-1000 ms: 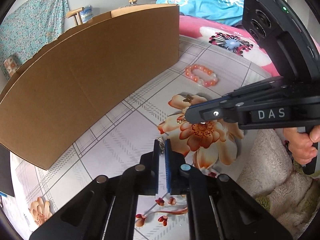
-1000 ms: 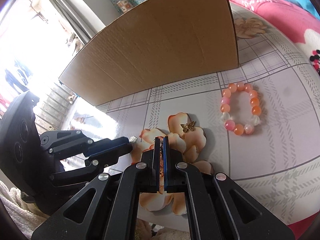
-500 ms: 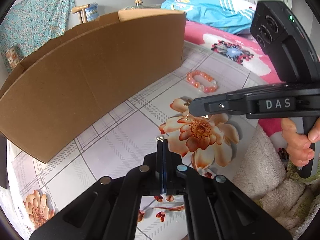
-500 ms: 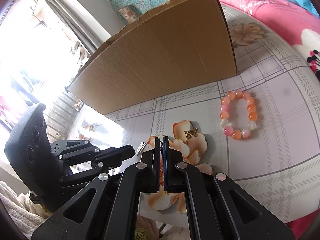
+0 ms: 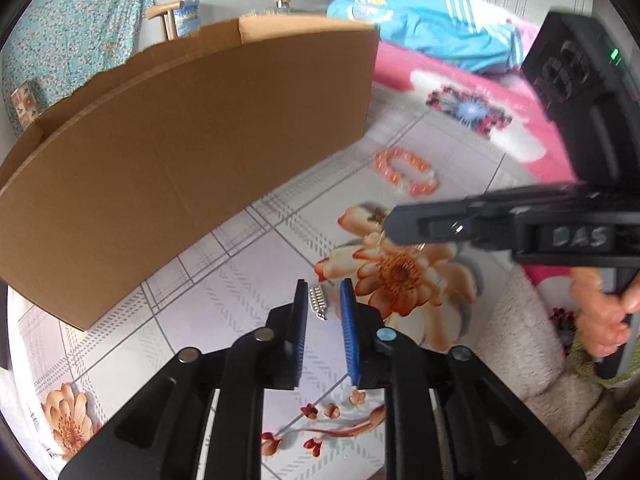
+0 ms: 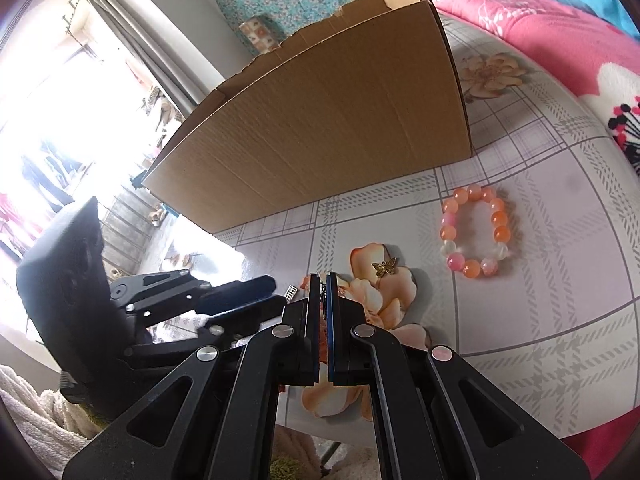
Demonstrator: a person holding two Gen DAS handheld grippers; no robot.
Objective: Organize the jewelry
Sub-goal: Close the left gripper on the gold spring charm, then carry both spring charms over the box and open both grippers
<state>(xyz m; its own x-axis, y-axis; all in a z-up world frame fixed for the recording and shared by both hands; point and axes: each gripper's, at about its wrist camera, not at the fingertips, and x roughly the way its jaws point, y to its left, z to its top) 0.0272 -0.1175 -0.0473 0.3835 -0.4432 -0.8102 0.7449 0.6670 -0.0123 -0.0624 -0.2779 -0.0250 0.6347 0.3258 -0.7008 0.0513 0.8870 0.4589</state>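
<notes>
My left gripper (image 5: 323, 294) is open above the table; a small silver rhinestone piece (image 5: 318, 301) lies between its fingertips, free of them. It also shows in the right wrist view (image 6: 291, 293). My right gripper (image 6: 323, 280) is shut on a thin chain (image 6: 323, 292), dangling from it over the printed flower; the gripper shows side-on in the left wrist view (image 5: 396, 226). A gold butterfly charm (image 6: 385, 267) lies just beyond it. An orange and pink bead bracelet (image 6: 476, 236) lies to the right, also in the left wrist view (image 5: 406, 174).
A large open cardboard box (image 6: 320, 128) stands at the back of the floral tablecloth (image 6: 540, 300), also in the left wrist view (image 5: 180, 136). A pink bedspread (image 6: 560, 40) lies beyond the table. A cream fleece (image 5: 532, 352) lies at the table's near edge.
My left gripper has opened and let go of the silver piece, which now lies on the table. My right gripper has risen a little, still shut on the chain.
</notes>
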